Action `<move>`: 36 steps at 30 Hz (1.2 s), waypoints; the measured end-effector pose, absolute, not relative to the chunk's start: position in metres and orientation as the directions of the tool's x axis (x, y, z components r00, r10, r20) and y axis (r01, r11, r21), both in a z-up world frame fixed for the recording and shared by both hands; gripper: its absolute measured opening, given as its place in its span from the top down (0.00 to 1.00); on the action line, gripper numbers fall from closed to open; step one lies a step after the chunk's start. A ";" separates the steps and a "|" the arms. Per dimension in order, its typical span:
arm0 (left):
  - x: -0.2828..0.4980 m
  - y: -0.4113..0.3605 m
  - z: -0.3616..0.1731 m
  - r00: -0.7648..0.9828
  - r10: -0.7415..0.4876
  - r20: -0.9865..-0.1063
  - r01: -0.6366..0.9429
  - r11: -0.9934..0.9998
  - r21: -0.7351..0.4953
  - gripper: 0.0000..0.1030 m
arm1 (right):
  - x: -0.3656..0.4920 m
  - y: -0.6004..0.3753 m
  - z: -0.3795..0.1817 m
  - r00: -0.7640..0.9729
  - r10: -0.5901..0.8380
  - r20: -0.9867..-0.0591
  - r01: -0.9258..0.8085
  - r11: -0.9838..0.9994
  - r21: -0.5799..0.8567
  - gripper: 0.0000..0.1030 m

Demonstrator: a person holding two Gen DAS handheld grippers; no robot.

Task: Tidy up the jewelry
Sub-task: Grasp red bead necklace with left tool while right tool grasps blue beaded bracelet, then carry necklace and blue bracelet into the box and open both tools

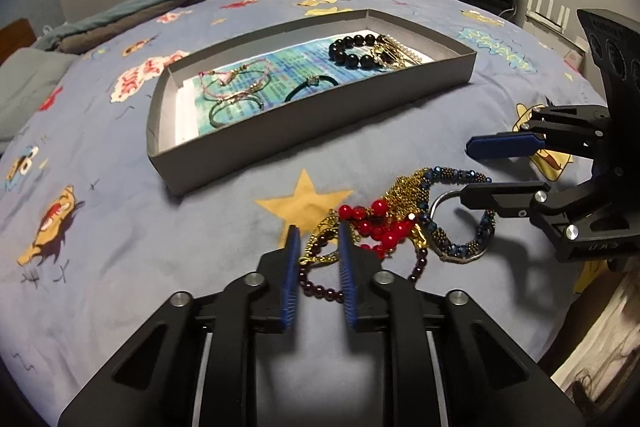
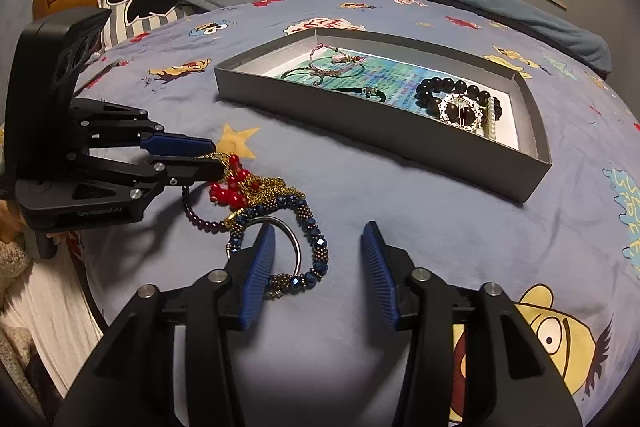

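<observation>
Both grippers at the tangled jewelry pile, ahead of the next pick.

The left gripper (image 1: pixel 319 241) reaches low over the bed (image 1: pixel 120 227), jaws part open around a gold chain (image 1: pixel 320 253) and dark bead strand, gripping nothing yet. The right gripper (image 2: pixel 318 247) is level, jaws wide and empty, its left pad on the silver bangle (image 2: pixel 294 239). Beyond both jaws lies the grey tray (image 1: pixel 168 163). Next move, likely: close and lift one piece free of the tangle.
</observation>
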State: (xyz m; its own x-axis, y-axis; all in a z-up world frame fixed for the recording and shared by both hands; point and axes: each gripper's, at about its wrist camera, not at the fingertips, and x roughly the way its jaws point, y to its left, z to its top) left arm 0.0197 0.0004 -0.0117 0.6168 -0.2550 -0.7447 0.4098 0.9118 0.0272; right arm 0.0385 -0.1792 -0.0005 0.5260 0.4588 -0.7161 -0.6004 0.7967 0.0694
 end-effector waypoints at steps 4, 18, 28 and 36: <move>0.020 0.003 -0.011 0.623 -0.254 -0.740 0.403 0.915 0.026 0.90 | 0.044 -0.185 -0.001 0.515 0.470 -0.716 -0.580 0.807 0.112 0.73; 0.009 0.009 0.009 0.697 -0.284 -0.659 0.399 0.916 0.027 0.98 | 0.037 -0.183 0.013 0.573 0.486 -0.660 -0.593 0.801 0.075 0.93; 0.005 0.010 0.035 0.735 -0.327 -0.593 0.398 0.917 -0.013 0.99 | 0.036 -0.188 0.047 0.643 0.515 -0.567 -0.580 0.811 0.078 0.93; 0.017 0.009 0.064 0.779 -0.328 -0.535 0.388 0.922 -0.001 0.99 | 0.052 -0.194 0.076 0.699 0.496 -0.514 -0.543 0.837 0.070 0.93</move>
